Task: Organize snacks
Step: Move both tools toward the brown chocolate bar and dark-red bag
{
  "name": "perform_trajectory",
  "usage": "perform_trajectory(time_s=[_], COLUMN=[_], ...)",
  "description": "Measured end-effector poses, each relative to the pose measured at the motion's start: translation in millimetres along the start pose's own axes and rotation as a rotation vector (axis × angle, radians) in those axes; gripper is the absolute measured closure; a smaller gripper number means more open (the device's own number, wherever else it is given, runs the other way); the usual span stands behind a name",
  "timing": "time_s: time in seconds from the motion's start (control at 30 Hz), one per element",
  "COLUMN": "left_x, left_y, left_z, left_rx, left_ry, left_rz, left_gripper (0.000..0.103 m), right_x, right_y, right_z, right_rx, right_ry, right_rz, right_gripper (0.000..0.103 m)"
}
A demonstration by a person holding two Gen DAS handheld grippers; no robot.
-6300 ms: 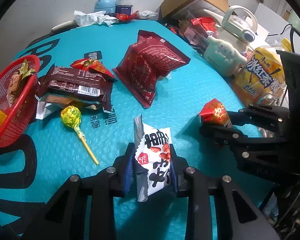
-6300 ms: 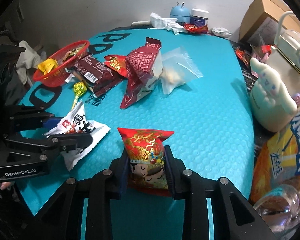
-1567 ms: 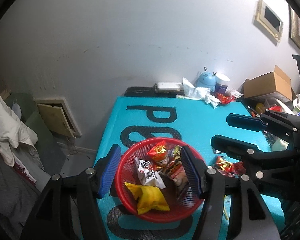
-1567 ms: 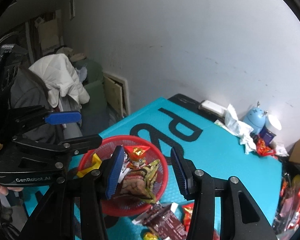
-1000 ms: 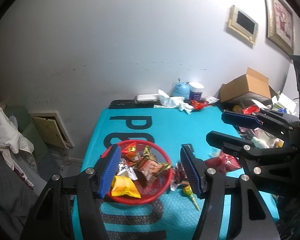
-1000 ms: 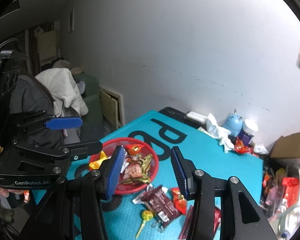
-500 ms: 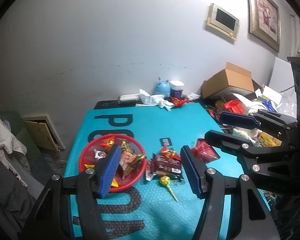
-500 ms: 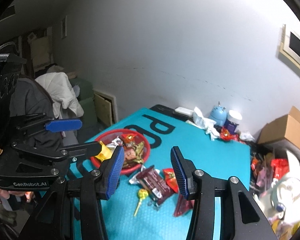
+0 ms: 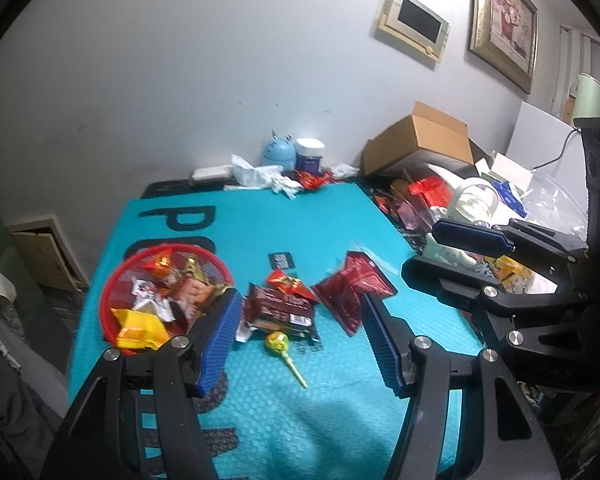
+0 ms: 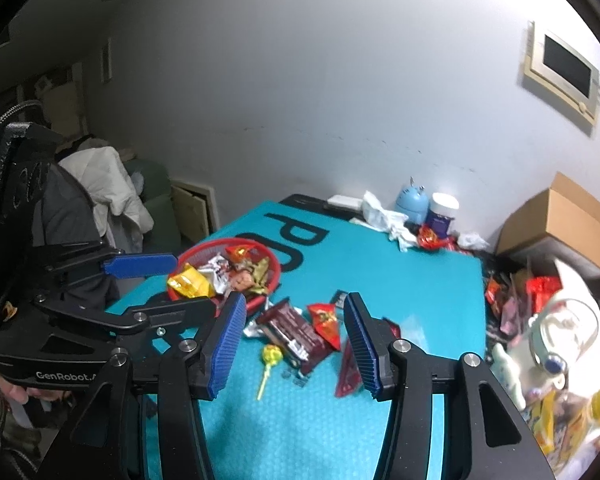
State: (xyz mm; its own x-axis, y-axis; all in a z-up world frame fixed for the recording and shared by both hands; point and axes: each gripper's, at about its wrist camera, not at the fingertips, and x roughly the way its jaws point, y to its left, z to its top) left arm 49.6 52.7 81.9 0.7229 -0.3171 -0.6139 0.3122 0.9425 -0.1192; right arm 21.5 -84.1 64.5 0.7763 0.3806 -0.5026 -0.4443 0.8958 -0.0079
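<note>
A red basket [image 9: 107, 285] [image 10: 216, 243] holds several snack packets at the left of the teal mat [image 9: 320, 232]. To its right lie a brown chocolate pack [image 9: 280, 308] [image 10: 292, 332], a small red packet [image 9: 288, 282] [image 10: 324, 320], a dark red bag [image 9: 356, 288] [image 10: 350, 376] and a yellow lollipop [image 9: 277, 342] [image 10: 272, 354]. My left gripper [image 9: 300, 340] [image 10: 160, 288] hovers open and empty above the lollipop. Beside it, my right gripper [image 10: 294, 344] [image 9: 440, 256] is opening, with nothing between its pads.
A cardboard box [image 9: 420, 140], a blue round gadget [image 9: 278, 154], a jar [image 9: 310, 156] and crumpled tissues [image 9: 256, 174] line the back edge. A white kettle [image 10: 560, 336] and packet clutter crowd the right side. Clothes [image 10: 104, 184] are piled at the left.
Both grippers held packets at first and are empty now. Over the last second both views swung right and lower, from the basket toward the loose snacks.
</note>
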Motion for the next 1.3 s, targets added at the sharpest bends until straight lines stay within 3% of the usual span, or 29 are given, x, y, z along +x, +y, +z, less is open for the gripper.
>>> perform_trajectory(time_s=[0.3, 0.6, 0.93, 1.3], left_x=[31, 67, 107, 141], left_y=[-4, -4, 9, 16], left_z=[-10, -17, -14, -6], left_rx=[-0.018, -0.022, -0.062, -0.045], left_ry=[0.061, 0.119, 0.154, 0.168], left_rz=[-0.072, -0.091, -0.059, 0.035], left_gripper=[0.042, 0.042, 0.042, 0.042], right_x=[11, 37, 68, 99], right_y=[-16, -36, -63, -89], right_z=[-18, -36, -53, -64], right_rx=[0.049, 0.088, 0.135, 0.169], right_ry=[0.045, 0.108, 0.169, 0.218], right_rz=[-0.017, -0.024, -0.04, -0.061], right_gripper=[0.051, 0.051, 0.046, 0.041])
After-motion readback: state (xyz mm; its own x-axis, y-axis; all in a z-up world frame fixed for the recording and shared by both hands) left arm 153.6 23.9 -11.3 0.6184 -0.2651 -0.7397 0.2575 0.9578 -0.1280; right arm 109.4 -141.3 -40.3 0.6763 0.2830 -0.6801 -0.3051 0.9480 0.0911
